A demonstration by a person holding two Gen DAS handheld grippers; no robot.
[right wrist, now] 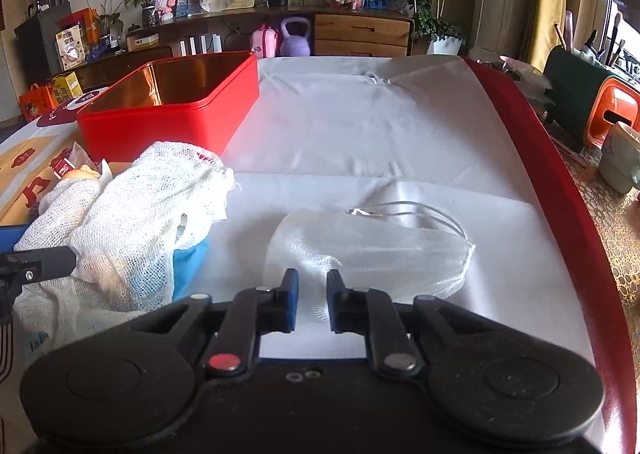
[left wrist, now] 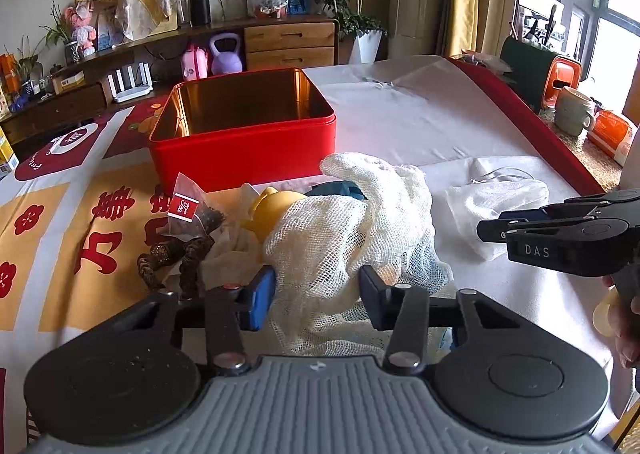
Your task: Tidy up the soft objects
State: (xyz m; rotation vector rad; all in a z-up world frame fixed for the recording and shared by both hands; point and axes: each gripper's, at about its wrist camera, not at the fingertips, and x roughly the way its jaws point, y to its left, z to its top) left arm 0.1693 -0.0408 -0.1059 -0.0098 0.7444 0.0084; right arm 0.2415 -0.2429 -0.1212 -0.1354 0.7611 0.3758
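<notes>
Gauze cloth (left wrist: 352, 230) lies heaped on the desk (left wrist: 420, 114) before the red tin (left wrist: 244, 138), left claw (left wrist: 318, 294) clenched on its near fold; right claw (right wrist: 312, 300) pinches the mesh pouch (right wrist: 372, 250). Lift both gently, clear of the teabag (left wrist: 192, 210).

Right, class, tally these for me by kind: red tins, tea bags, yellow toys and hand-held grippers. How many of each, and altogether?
Red tin: 1
Tea bag: 1
Yellow toy: 1
Grippers: 2, left gripper and right gripper
Total: 5
</notes>
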